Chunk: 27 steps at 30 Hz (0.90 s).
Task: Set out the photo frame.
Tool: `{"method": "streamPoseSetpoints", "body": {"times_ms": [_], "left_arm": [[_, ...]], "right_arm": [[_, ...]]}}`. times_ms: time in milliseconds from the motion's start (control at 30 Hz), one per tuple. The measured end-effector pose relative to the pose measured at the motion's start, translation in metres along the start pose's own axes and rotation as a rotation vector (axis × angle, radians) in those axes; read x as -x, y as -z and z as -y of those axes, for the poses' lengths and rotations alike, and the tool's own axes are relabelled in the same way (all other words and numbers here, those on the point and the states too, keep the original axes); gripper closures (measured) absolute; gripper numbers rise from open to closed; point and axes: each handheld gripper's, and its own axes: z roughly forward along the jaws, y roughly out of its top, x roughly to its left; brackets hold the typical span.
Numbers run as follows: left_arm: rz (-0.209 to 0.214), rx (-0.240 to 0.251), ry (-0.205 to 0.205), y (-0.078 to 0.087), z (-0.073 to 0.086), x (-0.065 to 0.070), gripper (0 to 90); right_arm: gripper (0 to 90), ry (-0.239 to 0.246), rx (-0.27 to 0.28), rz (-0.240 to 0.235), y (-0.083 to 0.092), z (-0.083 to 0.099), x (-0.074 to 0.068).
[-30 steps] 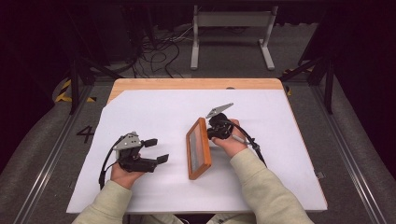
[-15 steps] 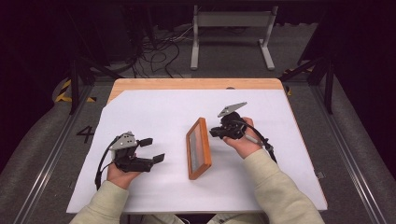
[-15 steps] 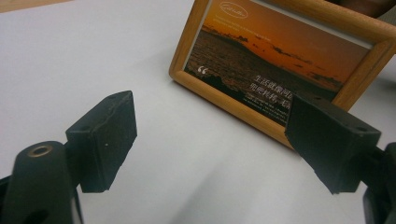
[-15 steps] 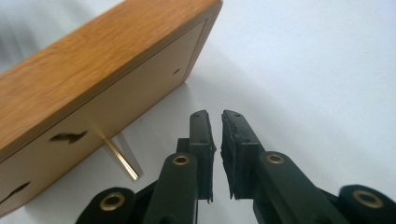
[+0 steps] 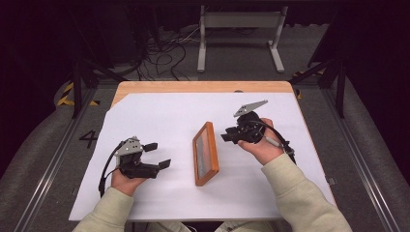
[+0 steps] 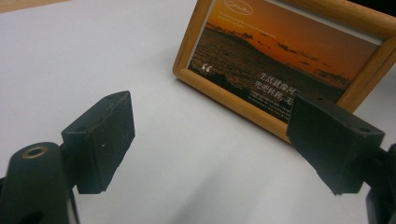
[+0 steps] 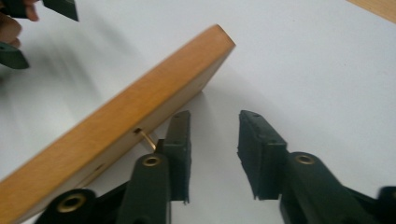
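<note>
Wooden photo frame (image 5: 206,153) stands mid-bench (image 5: 159,111), long axis running near-to-far. Right tongs (image 5: 226,136), jaws apart & empty, sit just right of its far end, nearer than left tongs (image 5: 158,154), also apart.

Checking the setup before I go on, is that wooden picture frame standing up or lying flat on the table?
Standing, leaning back. The picture frame faces the left gripper, and the right gripper view shows its back edge raised off the paper.
</note>
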Motion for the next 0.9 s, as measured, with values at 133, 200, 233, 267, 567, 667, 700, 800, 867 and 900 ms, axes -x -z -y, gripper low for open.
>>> {"method": "streamPoseSetpoints", "body": {"times_ms": [133, 200, 233, 267, 567, 667, 700, 800, 867, 900], "left_arm": [[-0.001, -0.003, -0.003, -0.001, 0.0, 0.001, 15.7], [0.0, -0.004, -0.004, -0.001, 0.0, 0.001, 15.6], [0.0, -0.004, -0.004, -0.001, 0.0, 0.001, 15.5], [-0.001, -0.005, 0.0, -0.001, 0.001, 0.001, 15.4], [-0.001, -0.014, -0.007, -0.002, 0.001, 0.001, 14.4], [-0.001, -0.014, -0.007, -0.003, 0.001, 0.001, 14.3], [-0.001, -0.014, -0.007, -0.003, 0.001, 0.001, 14.2], [0.002, -0.012, -0.009, -0.003, 0.001, 0.001, 14.1], [0.002, -0.012, -0.01, -0.003, 0.001, 0.001, 14.1], [0.002, -0.011, -0.01, -0.003, 0.001, 0.001, 14.1]], "right_arm": [[52.9, -0.008, 0.004, -0.009, 0.011, -0.01, -0.012], [49.6, -0.009, 0.004, -0.01, 0.014, -0.013, -0.017], [45.9, -0.008, 0.006, -0.012, 0.015, -0.015, -0.019], [41.4, -0.016, 0.003, -0.014, 0.016, -0.016, -0.021], [29.3, -0.041, -0.001, -0.013, 0.01, -0.022, -0.035], [28.0, -0.077, -0.02, -0.025, 0.001, -0.023, -0.04], [27.2, -0.091, -0.028, -0.023, -0.001, -0.023, -0.041], [26.4, -0.115, -0.048, -0.027, -0.01, -0.023, -0.044], [26.4, -0.126, -0.061, -0.033, -0.016, -0.022, -0.044], [26.4, -0.126, -0.061, -0.033, -0.016, -0.022, -0.044]]}}
